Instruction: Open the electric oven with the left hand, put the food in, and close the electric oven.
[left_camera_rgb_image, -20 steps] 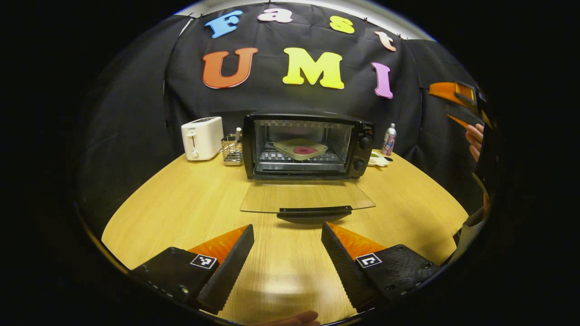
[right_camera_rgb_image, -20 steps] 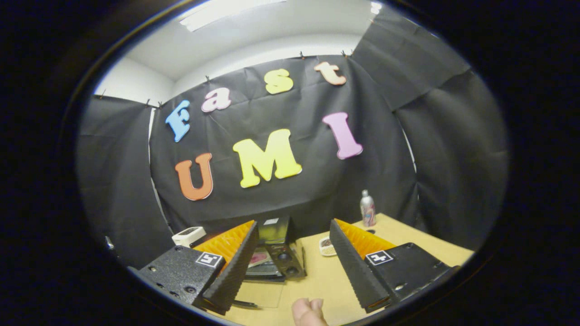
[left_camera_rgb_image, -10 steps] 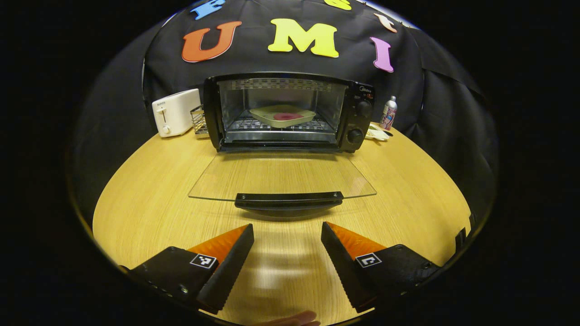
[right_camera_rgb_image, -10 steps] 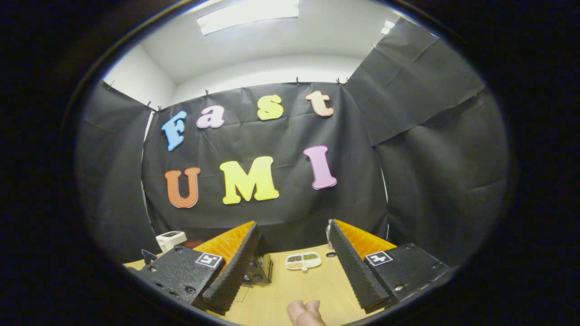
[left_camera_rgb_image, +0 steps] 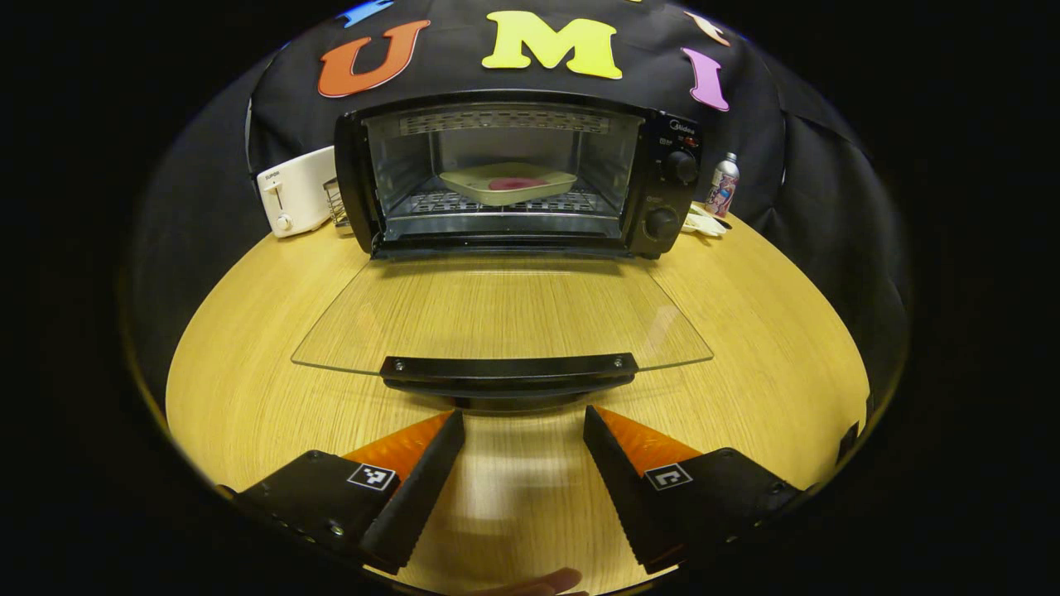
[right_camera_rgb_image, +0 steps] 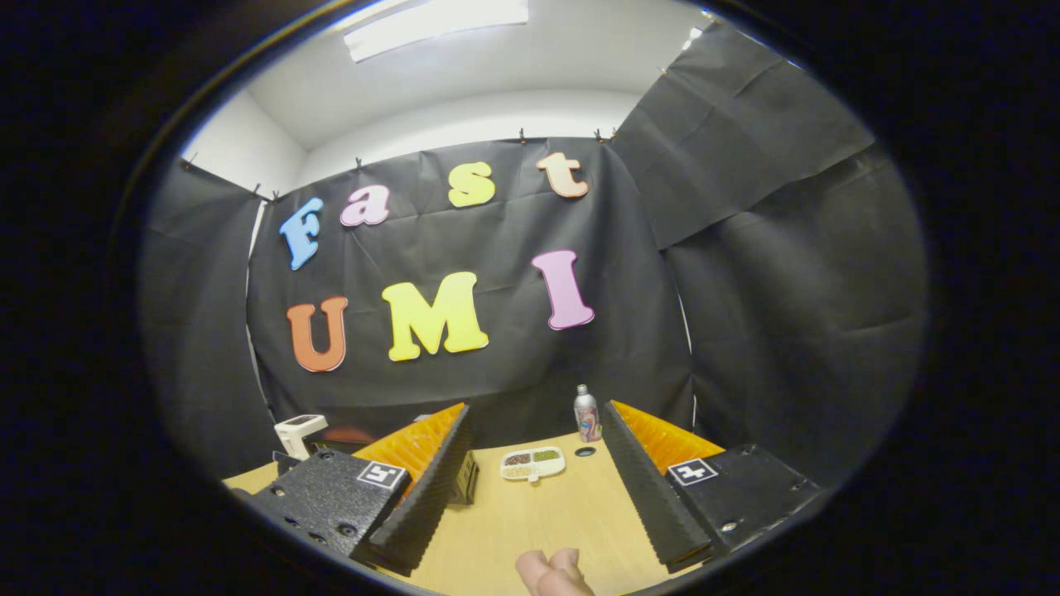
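Left claw (left_camera_rgb_image: 522, 426) low over worktop (left_camera_rgb_image: 248, 372), fingers apart, just short of oven (left_camera_rgb_image: 513, 174) door handle (left_camera_rgb_image: 508, 370); door flat open, food tray (left_camera_rgb_image: 507, 183) on rack. Right claw (right_camera_rgb_image: 534, 430) raised, fingers apart, empty; oven mostly hidden behind it.

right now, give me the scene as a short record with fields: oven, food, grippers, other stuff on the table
oven: glass door folded down flat, handle toward the camera
food: dish on the rack inside
left gripper: open, just short of the handle, holding nothing
right gripper: open, empty, raised
table: toaster, spray can, snack tray
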A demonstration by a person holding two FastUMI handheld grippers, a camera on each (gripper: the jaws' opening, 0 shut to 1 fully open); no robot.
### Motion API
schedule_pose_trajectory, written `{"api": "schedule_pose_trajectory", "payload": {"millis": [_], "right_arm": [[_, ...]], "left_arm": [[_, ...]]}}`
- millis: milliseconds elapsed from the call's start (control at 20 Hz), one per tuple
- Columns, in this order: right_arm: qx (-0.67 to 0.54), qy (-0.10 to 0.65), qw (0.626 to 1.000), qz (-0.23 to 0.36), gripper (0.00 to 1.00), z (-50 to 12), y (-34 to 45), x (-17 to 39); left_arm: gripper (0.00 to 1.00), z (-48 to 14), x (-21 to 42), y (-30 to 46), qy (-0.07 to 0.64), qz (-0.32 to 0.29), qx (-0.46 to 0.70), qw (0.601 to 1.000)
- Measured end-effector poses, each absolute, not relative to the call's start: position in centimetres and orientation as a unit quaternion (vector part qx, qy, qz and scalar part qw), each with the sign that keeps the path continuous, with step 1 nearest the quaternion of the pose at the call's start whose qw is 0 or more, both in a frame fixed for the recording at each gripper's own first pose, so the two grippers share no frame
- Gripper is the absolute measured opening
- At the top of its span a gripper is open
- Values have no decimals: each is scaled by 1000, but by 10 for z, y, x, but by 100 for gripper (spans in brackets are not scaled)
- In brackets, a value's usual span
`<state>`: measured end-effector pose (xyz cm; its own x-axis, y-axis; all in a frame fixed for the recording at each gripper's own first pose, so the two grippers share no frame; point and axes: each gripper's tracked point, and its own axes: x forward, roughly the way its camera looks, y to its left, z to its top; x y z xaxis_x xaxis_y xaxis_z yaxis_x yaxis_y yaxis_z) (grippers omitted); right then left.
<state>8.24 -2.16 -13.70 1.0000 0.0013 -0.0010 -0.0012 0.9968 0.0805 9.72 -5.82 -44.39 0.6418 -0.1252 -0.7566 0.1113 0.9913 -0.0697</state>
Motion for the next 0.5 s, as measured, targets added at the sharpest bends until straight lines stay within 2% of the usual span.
{"api": "schedule_pose_trajectory", "payload": {"millis": [500], "right_arm": [[23,19,1000,-1,94,-142,-36,64]], "left_arm": [[93,-446,101,-58,434,-59,-3,899]]}}
